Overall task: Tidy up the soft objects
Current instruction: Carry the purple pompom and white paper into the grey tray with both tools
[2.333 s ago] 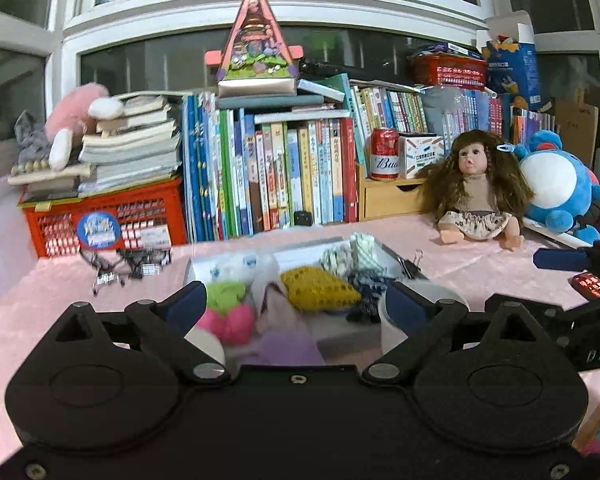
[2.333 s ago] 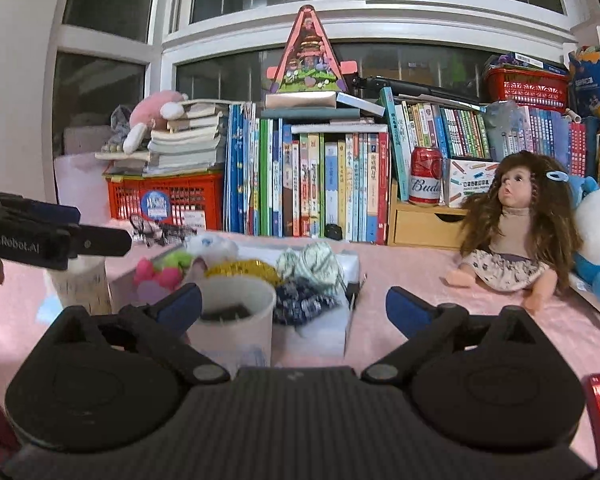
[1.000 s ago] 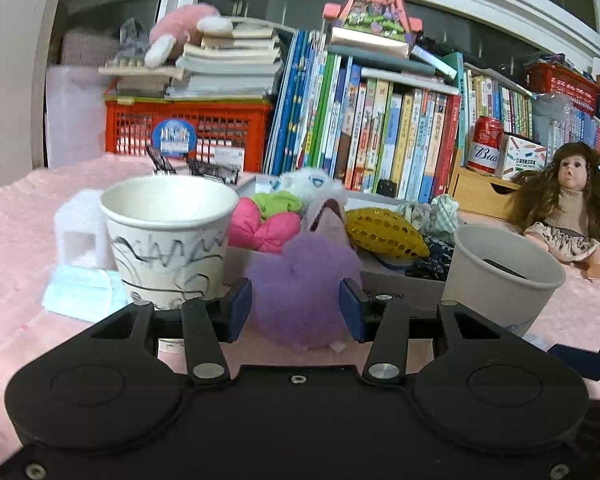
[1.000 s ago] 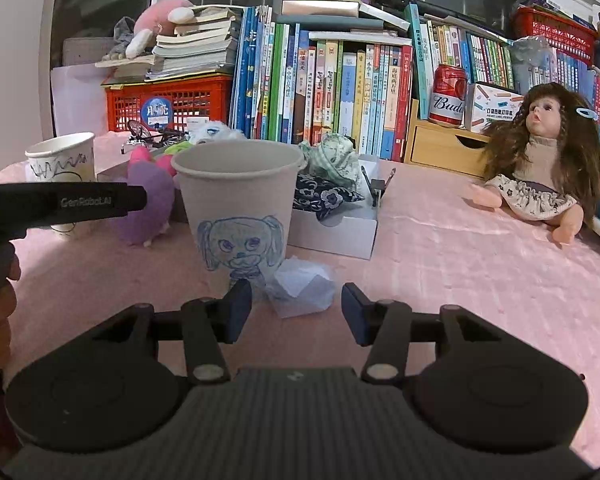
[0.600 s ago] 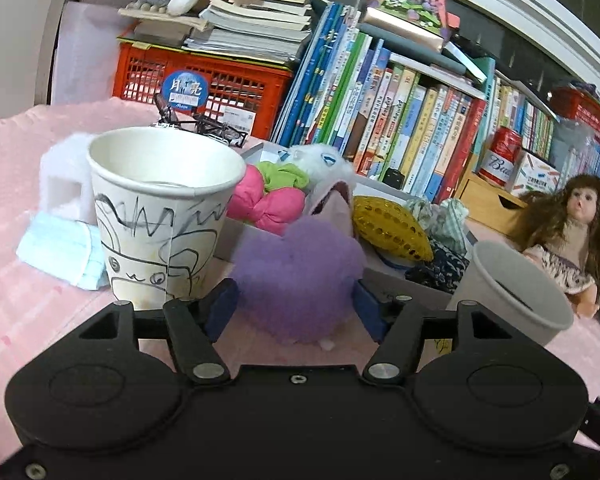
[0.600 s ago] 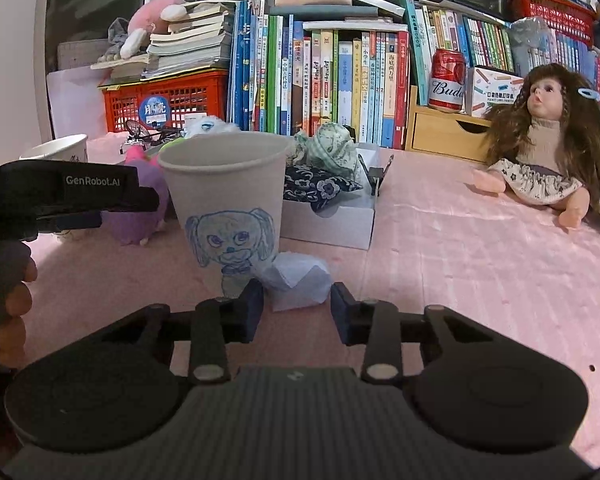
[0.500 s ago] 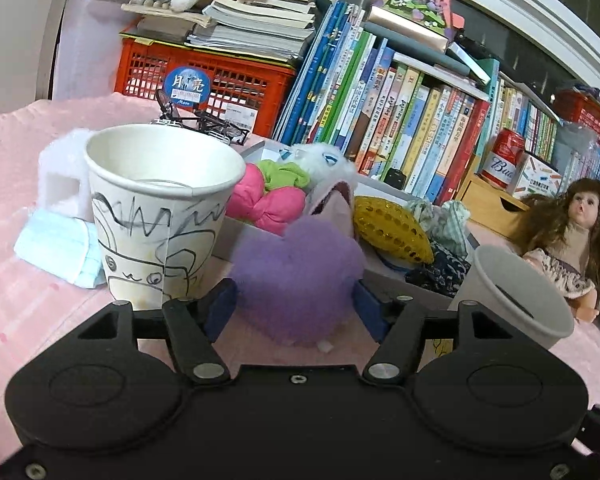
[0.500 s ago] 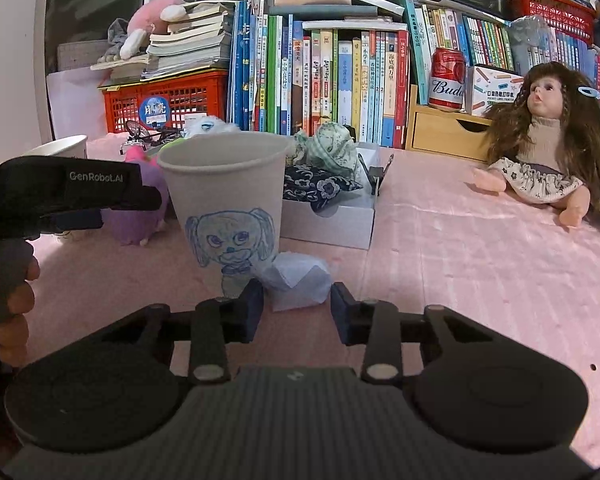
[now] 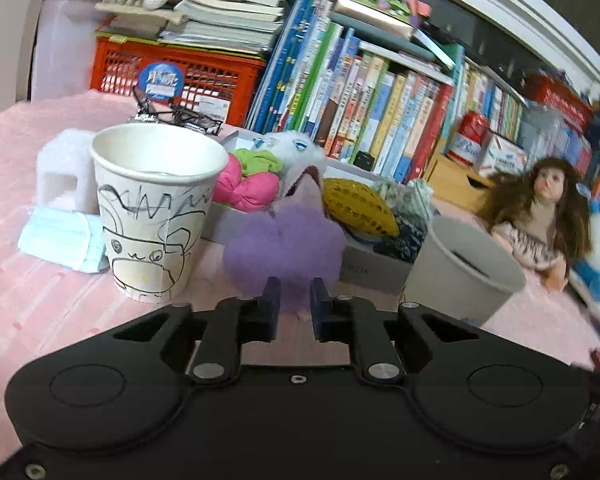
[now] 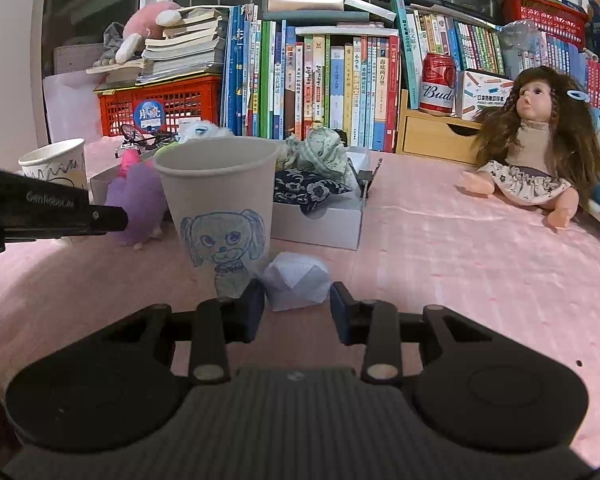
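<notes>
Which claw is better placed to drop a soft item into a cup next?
Left, probably. The left claw is already shut on the purple pom-pom, beside the scribbled cup. The right claw only brackets the white wad.

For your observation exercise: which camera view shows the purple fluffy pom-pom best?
The left wrist view. The purple pom-pom fills its centre, pinched at the near edge by the left gripper. The right wrist view shows only part of it, far left, behind the left gripper's body and beside the dog-drawing cup.
</notes>
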Motion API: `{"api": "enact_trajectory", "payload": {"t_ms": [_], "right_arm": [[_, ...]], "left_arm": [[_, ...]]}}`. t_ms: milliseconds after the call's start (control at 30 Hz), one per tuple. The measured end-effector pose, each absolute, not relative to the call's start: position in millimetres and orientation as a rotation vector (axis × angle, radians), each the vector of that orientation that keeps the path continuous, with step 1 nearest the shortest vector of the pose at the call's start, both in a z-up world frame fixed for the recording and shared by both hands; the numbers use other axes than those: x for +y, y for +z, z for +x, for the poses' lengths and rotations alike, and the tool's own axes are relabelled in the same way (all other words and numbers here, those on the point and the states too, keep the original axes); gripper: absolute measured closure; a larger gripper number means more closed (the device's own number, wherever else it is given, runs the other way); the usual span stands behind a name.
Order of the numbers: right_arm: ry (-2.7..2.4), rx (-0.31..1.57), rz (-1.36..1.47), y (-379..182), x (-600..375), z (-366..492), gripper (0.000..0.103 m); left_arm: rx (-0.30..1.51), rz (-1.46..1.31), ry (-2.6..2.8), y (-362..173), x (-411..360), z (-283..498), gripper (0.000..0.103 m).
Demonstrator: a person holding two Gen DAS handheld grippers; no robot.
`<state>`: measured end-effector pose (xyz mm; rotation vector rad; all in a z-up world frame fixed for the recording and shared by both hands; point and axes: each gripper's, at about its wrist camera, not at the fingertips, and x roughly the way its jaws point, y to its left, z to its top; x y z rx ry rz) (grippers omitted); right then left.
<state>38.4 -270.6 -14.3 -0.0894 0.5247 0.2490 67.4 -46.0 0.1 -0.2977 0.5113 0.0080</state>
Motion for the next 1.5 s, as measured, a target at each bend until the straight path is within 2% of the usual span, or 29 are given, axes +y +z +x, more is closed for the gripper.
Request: {"api": "enact_trajectory", "payload": {"t_ms": [67,100,133,433,600,667,733,900,1200,1500], "right_arm": [[0.241,0.526,-0.09,-14,-273,40,0.061],[0.238,0.528,-0.086,-14,-274,40,0.061],[0.238,0.53,-0.084,-14,-274,40,0.06],[0.239,0.545,-0.095,-15,-278,43,0.06],[0.237,0.547,-0.11,-13,-279,45,0.06],[0.237,0.547,-0.113,-12,-280,46,0.06],[0.235,0.543,-0.113,-11,-281,47,0.06],[0.227,0.534,-0.091,-7,-286,48,0.06],[0.202,0.514,-0.078,3,-290,50,0.06],[0.183,0.473,-0.04,37,-299,66,0.06]], "left_arm": [[0.492,-0.288,0.043,-1,-48,67,0.06],[0.491,-0.29,0.063,-1,-48,69,0.044],[0.489,-0.3,0.084,-1,-48,70,0.037],[0.525,-0.512,0.125,-5,-36,99,0.019],[0.529,-0.59,0.148,-13,-33,110,0.017],[0.52,-0.602,0.146,-14,-33,112,0.02],[0.516,-0.619,0.142,-14,-32,113,0.029],[0.516,-0.606,0.123,-13,-33,109,0.033],[0.442,-0.553,0.076,10,-39,80,0.034],[0.406,-0.422,-0.03,63,-46,61,0.034]]}}
